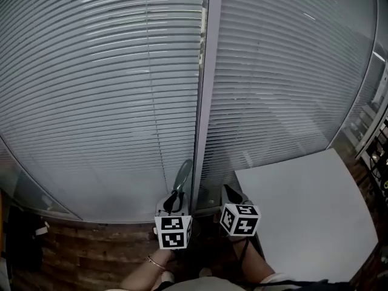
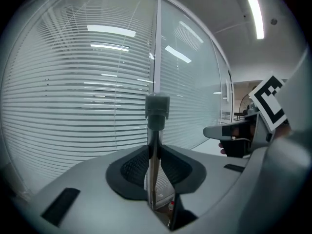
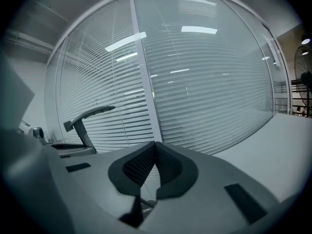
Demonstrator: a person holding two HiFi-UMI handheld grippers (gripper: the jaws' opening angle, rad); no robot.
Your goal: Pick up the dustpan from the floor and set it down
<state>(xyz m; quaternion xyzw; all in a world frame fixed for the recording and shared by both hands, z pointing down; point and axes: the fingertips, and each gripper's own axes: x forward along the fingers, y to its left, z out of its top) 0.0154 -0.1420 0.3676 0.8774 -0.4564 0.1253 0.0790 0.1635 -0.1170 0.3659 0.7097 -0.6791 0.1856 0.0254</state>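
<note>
Only the dustpan's handle shows: a thin metal rod with a grey cap [image 2: 157, 112], standing upright in the left gripper view. My left gripper [image 2: 155, 167] is shut on that rod, its black pads pressing on both sides. In the head view the handle's grey top [image 1: 183, 176] curves up from my left gripper [image 1: 175, 200], in front of the blinds. The pan part is hidden. My right gripper [image 1: 230, 194] is held level beside it, shut [image 3: 155, 152] with nothing between the pads. From the right gripper view the handle [image 3: 90, 113] shows at the left.
A glass wall with lowered blinds [image 1: 103, 102] and a pale upright post [image 1: 205, 102] fills the view ahead. A white table [image 1: 315, 217] stands at the right. Wooden floor [image 1: 97, 253] lies below, with a dark bag [image 1: 21, 238] at the far left.
</note>
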